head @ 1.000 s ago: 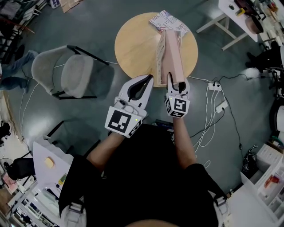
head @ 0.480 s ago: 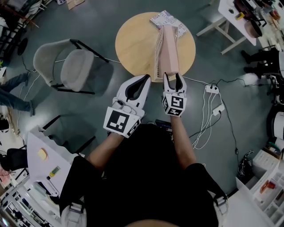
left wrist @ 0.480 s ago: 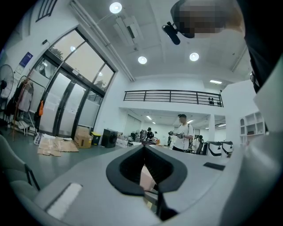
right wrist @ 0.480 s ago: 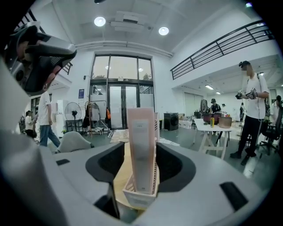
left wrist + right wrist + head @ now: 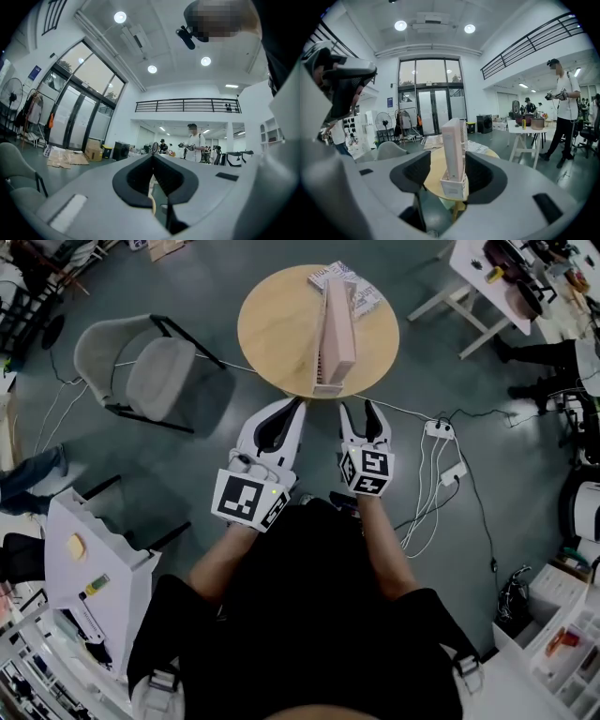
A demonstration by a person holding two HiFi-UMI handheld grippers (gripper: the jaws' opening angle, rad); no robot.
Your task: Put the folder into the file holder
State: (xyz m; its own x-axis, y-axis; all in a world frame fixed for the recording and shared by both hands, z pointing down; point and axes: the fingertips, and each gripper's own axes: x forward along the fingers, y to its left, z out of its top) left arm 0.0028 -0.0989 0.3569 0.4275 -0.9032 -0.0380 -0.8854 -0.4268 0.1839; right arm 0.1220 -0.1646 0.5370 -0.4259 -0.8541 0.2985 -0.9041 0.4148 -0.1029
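Lower centre-left: left gripper (image 5: 298, 405) clenched, empty, unneeded. Upper centre: pink folder (image 5: 339, 322) upright inside white file holder (image 5: 324, 382) on round table (image 5: 272, 329), apparently delivered. Centre-right: right gripper (image 5: 362, 411), jaws just opening, nothing between.

Upright cardboard folder (image 5: 339, 320): pale pink.
Slatted plastic file holder (image 5: 322, 382): white.
Round wooden table (image 5: 277, 329): light tan.
Printed paper (image 5: 357, 287): black-and-white pattern.
Padded chair (image 5: 150, 381): grey, black frame.
My left gripper (image 5: 299, 401): white shell, black pads, black-and-white square markers.
Floor (image 5: 216, 277): dull grey-green.
My shirt (image 5: 309, 615): black.
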